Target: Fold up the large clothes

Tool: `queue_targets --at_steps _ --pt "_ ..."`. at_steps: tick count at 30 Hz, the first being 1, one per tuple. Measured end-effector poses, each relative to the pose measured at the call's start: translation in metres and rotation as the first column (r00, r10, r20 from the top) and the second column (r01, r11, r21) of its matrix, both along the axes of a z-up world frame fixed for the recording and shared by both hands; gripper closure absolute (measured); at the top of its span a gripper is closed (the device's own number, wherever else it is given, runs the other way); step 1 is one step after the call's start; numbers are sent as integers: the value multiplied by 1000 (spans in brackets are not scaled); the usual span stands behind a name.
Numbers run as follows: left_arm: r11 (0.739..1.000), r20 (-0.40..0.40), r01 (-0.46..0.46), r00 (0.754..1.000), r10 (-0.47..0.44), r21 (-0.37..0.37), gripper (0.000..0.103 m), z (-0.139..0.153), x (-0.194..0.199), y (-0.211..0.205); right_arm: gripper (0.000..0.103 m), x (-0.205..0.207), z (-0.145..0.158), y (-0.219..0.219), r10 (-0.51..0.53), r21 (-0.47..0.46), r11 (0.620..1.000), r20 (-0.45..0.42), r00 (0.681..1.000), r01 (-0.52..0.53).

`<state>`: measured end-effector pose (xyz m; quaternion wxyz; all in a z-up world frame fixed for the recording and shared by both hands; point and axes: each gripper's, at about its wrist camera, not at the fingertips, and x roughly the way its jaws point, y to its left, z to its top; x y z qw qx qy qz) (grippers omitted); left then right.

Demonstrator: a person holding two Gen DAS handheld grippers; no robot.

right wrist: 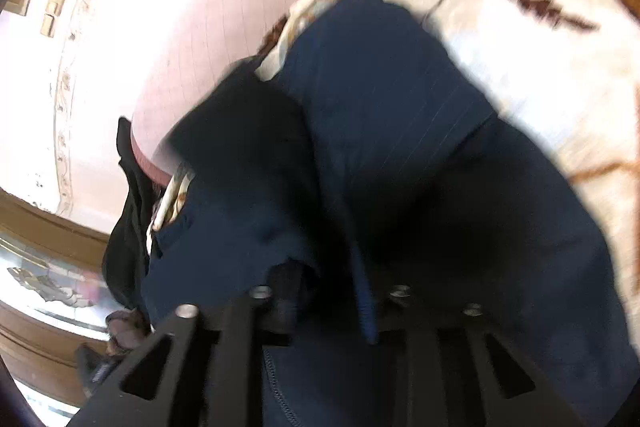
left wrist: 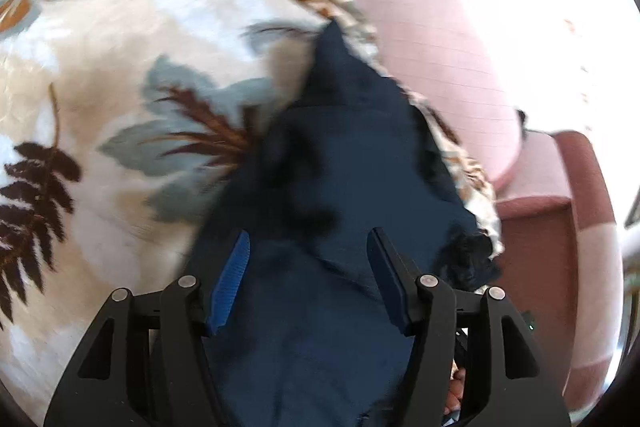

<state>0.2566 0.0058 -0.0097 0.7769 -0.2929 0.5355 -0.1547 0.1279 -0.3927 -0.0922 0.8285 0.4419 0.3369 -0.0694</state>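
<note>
A dark navy garment lies on a cream blanket with brown and grey leaf prints. In the left wrist view my left gripper is open, its blue pads spread wide just above the navy cloth, with nothing between them. In the right wrist view the same navy garment fills the middle and drapes over my right gripper. Its fingers are buried in the folds, with cloth bunched between them. The image is blurred by motion.
The blanket covers a bed or sofa. A pink cushion and reddish-brown upholstery lie to the right of the blanket's edge. In the right wrist view a wooden frame and a pale wall are on the left.
</note>
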Motion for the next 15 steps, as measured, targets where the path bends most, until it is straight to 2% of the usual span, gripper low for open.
queue_targets --at_steps 1,3,4,6,8,9,10,11,12,14,15 --pt "1000 24 29 999 -29 0 43 7 -4 -8 60 -2 5 -2 -17 -16 1000 16 1000 17" --pt "997 47 80 996 -80 5 32 9 -3 -25 54 -3 12 -5 -45 -43 998 30 999 46" --pt "995 57 98 993 -100 35 31 7 -4 -35 52 -3 16 -6 -60 -55 997 43 997 63" --pt "991 54 106 992 -111 87 31 -4 -2 -48 38 3 20 -9 -79 -72 994 35 996 82" --pt "988 4 113 993 -114 103 31 -23 6 -54 38 13 15 -14 -93 -82 992 -8 996 92" --pt "990 -18 101 995 -99 102 31 -31 10 -53 43 18 12 -15 -89 -75 993 -29 996 87" --pt "992 -31 86 996 -83 94 32 -38 16 -52 52 24 10 -14 -68 -63 996 -41 997 66" --pt "994 -31 67 997 -65 84 43 -41 19 -49 81 28 8 -13 -43 -56 998 -38 998 41" --pt "996 -19 47 999 -46 78 69 -39 21 -46 85 32 11 -10 -14 -59 998 -35 999 12" --pt "998 5 23 1000 -23 50 97 -32 24 -35 87 23 23 -7 15 -52 999 44 999 -13" --pt "999 12 5 1000 -5 39 97 -30 25 -30 88 16 31 -6 30 -39 999 109 994 -26"
